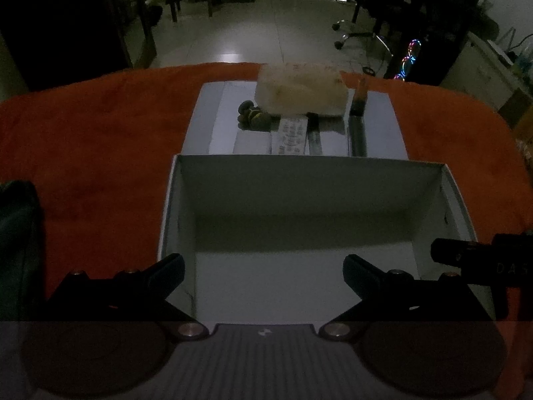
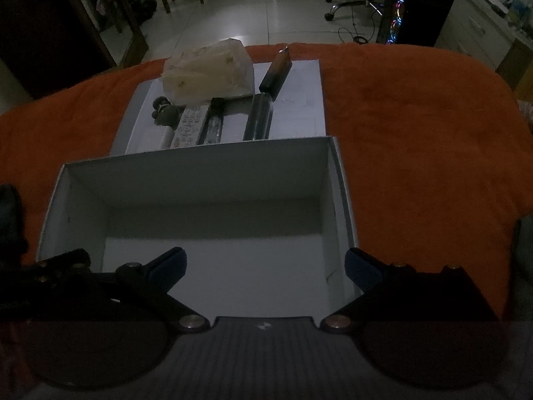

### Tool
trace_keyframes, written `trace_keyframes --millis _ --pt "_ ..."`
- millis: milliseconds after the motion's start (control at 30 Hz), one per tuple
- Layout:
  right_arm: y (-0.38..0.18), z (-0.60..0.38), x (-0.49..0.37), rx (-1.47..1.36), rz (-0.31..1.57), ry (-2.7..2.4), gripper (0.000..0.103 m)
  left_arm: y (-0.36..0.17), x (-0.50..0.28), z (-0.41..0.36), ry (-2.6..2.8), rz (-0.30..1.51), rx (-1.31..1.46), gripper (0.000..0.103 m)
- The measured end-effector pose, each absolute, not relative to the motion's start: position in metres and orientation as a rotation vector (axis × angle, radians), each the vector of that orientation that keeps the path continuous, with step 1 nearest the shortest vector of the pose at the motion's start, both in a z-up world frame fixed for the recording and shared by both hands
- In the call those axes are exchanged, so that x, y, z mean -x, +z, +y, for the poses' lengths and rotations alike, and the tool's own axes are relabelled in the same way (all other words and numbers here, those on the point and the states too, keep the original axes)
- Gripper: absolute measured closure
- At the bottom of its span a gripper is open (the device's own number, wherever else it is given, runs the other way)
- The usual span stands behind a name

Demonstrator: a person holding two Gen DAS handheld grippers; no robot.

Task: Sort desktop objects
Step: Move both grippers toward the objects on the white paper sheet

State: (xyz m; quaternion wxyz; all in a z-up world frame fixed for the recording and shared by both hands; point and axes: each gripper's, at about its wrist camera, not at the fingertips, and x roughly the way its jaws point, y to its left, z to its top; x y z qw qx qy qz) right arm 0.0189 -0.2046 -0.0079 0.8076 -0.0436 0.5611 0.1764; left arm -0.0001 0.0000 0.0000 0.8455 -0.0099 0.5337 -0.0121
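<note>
Nearest, the left gripper [image 1: 264,271] and the right gripper [image 2: 265,266] both hang with jaws spread wide, holding nothing, over one empty white box [image 1: 173,206]. Just behind it lies one flat white lid [image 1: 206,110] on the orange cloth [image 1: 93,133], carrying one remote control [image 1: 293,135], two dark pen-like sticks [image 1: 357,130], one small dark toy figure [image 1: 253,116] and, farthest, one pale plastic-wrapped pack [image 1: 299,90].

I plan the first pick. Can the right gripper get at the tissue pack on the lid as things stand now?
Probably yes. The right gripper is open and holds nothing, the tissue pack lies uncovered at the lid's far end, but the empty box stands between, so it must pass over that.
</note>
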Motion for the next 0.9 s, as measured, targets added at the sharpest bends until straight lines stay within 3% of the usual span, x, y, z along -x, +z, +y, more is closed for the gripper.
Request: trace_keyframes --millis 900 --pt "0.024 -0.201 -0.051 0.046 1.171 0.355 0.000 0.016 -0.040 -0.014 -0.048 1.068 -0.032 0.000"
